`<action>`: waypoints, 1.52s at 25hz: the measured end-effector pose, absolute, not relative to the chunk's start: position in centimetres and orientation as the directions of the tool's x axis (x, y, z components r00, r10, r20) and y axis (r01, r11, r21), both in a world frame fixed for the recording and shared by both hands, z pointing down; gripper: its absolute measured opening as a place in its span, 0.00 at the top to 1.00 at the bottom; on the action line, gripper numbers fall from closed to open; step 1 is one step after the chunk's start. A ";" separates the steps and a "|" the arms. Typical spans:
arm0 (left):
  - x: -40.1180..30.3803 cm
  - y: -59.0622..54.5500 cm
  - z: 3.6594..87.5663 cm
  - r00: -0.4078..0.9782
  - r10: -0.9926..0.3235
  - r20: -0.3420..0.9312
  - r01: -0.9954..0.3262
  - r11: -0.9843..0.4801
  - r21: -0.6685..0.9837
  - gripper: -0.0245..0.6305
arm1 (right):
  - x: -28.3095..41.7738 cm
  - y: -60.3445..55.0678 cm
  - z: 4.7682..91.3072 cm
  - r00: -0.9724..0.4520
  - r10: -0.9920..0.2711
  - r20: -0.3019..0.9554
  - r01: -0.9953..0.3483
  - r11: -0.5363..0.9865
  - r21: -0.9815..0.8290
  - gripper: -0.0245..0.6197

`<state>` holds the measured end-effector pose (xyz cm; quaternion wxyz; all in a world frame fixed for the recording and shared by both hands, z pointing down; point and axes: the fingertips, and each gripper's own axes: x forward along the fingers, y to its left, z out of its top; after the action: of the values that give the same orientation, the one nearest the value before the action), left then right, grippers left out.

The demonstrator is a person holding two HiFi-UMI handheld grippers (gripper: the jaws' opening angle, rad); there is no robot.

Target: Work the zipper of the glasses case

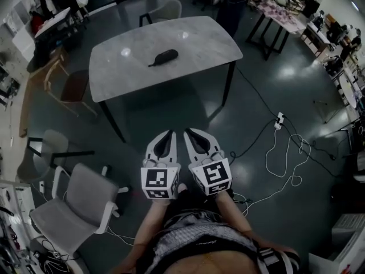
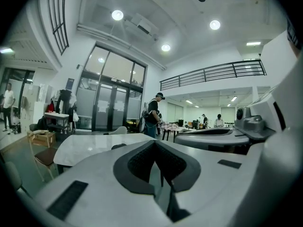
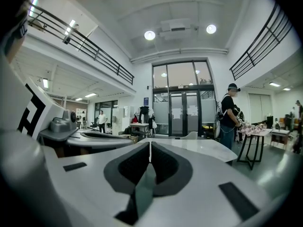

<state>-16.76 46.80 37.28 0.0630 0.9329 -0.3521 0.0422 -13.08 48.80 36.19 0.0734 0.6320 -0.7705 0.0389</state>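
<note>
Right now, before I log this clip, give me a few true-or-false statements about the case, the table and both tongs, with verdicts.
1. The glasses case lies on the grey table. True.
2. The left tongs grip the case. False: they are shut on nothing and are held well short of the table.
3. The right tongs stand wide open. False: their jaws are together, with nothing between them.
4. Both tongs are held side by side, pointing toward the table. True.
5. A grey chair stands on the tabletop. False: it stands on the floor, at the lower left of the head view.
</note>
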 end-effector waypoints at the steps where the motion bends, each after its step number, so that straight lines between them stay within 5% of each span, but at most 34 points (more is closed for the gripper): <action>1: -16.3 46.3 37.3 0.749 -0.650 0.124 -0.661 -0.745 0.089 0.96 | -12.6 48.3 36.2 -0.189 -0.969 0.162 -0.980 0.197 0.037 0.86; 23: -4.9 33.6 34.9 0.668 -0.737 0.101 -0.744 -0.665 0.074 0.96 | -1.2 34.8 34.0 -0.313 -0.942 0.124 -0.948 0.317 0.021 0.86; 38: -3.5 30.6 35.6 0.619 -0.778 0.104 -0.785 -0.613 0.091 0.96 | 0.6 31.8 34.9 -0.357 -0.925 0.133 -0.933 0.360 -0.002 0.86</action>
<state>-3.45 30.59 35.62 0.0639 0.8976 -0.4354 0.0269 0.63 31.77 34.94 0.0543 0.5643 -0.8228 0.0387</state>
